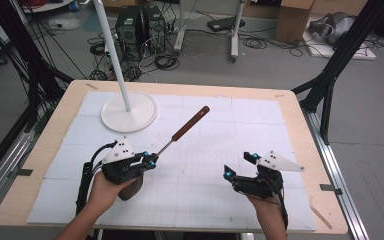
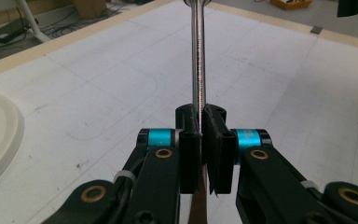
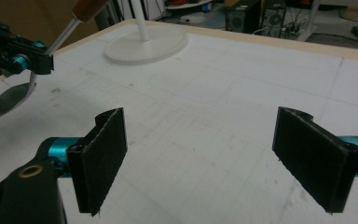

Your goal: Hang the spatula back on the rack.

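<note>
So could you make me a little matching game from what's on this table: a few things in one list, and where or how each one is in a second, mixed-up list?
Things:
1. left tool
2. right tool
3. spatula
4. lamp base

States:
A. stands on the far left part of the white mat
B. open, nothing between its jaws
C. held by its metal shaft, brown handle pointing away from the person
D. shut on the metal shaft

Pairs: 1-D, 2-B, 3-C, 4-A
</note>
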